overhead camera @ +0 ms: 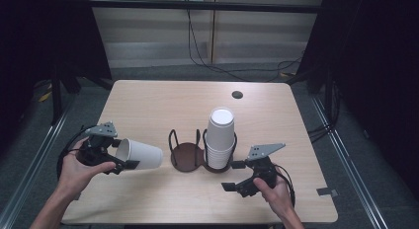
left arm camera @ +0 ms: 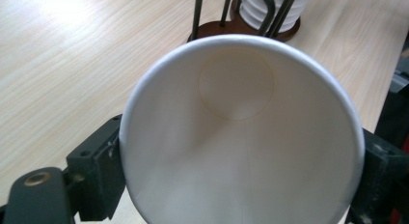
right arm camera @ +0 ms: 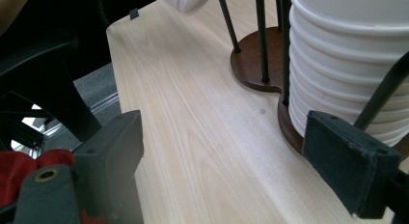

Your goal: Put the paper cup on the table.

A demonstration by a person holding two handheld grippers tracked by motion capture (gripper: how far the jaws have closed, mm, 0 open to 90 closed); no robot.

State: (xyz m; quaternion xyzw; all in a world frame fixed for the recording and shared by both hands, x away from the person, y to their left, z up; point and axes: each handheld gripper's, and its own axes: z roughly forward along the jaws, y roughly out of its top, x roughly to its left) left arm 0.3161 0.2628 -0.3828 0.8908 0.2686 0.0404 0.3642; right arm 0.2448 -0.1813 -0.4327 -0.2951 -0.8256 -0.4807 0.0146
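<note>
Your left tongs (overhead camera: 129, 164) grip a lone cup (overhead camera: 140, 154) sideways just left of the rack (overhead camera: 187, 157), right tongs (overhead camera: 233, 175) gaping empty beside the stack (overhead camera: 219, 138); likely mid-transfer, so next you'd upright it over the rack's empty ring.

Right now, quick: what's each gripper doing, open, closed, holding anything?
Left gripper: closed on a single paper cup, held on its side.
Right gripper: open, holding nothing, beside the cup stack.
</note>
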